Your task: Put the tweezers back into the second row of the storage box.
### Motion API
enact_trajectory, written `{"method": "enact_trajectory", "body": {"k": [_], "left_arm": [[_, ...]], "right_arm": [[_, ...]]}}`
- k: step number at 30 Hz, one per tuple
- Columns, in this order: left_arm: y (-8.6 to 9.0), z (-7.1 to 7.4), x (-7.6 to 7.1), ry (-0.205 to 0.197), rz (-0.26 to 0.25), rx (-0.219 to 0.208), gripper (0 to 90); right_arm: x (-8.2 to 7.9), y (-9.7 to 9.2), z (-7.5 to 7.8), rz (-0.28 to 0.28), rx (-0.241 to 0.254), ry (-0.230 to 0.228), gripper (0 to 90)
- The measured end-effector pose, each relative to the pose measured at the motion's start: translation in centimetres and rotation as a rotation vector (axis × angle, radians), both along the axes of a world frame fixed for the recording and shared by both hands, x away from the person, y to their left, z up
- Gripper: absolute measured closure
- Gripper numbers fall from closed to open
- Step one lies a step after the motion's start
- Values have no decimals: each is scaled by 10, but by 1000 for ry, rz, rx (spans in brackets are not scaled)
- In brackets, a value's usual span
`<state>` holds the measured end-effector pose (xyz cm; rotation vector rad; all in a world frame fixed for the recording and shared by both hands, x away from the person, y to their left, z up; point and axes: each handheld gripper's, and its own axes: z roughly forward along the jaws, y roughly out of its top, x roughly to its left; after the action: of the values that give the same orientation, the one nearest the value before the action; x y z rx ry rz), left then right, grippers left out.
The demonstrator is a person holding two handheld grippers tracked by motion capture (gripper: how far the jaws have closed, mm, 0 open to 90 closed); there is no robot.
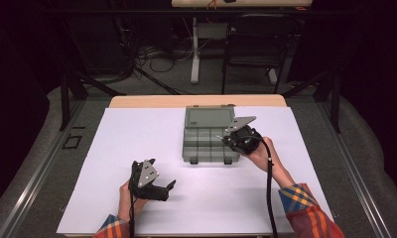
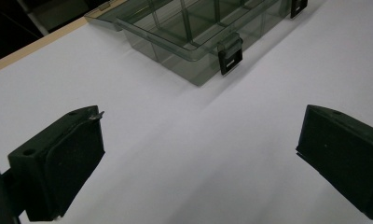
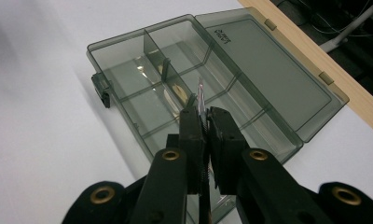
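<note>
A smoky clear compartment box (image 1: 187, 148) lies open on the white sheet, its lid folded flat behind it. My right gripper (image 1: 228, 140) hovers over the box's right side, shut on a thin clear divider plate (image 3: 201, 93) that sticks out past the jaws (image 3: 204, 122) above the compartments (image 3: 124, 42). My left gripper (image 1: 163, 173) rests low near the table's front left, pointing toward the box (image 2: 194, 42). Its jaws stand wide open (image 2: 198, 140) with only bare sheet between them.
Two black latches (image 2: 230, 56) hang on the box's front wall. The white sheet (image 1: 137, 134) covers a wooden table whose far edge (image 1: 196, 100) shows behind the lid. Beyond it are desk legs, a chair and floor cables in the dark.
</note>
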<state>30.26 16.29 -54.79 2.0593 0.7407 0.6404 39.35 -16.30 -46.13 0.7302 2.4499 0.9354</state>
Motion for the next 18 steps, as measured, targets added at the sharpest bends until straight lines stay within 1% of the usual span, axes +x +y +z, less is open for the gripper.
{"method": "enact_trajectory", "body": {"k": [3, 8, 11, 14, 18], "left_arm": [[-1, 0, -1, -2, -5, 7, 0], [0, 0, 0, -1, -1, 2, 0], [-1, 0, 0, 1, -5, 6, 0], [-1, 0, -1, 0, -4, 5, 0], [-1, 0, -1, 0, -5, 2, 0]], "right_arm": [[3, 0, 1, 6, 1, -3, 844], [8, 3, 1, 15, -15, -2, 844], [11, 4, 1, 21, -12, -3, 844], [14, 5, 1, 24, -20, 3, 844], [18, 7, 1, 41, -24, 2, 844]]}}
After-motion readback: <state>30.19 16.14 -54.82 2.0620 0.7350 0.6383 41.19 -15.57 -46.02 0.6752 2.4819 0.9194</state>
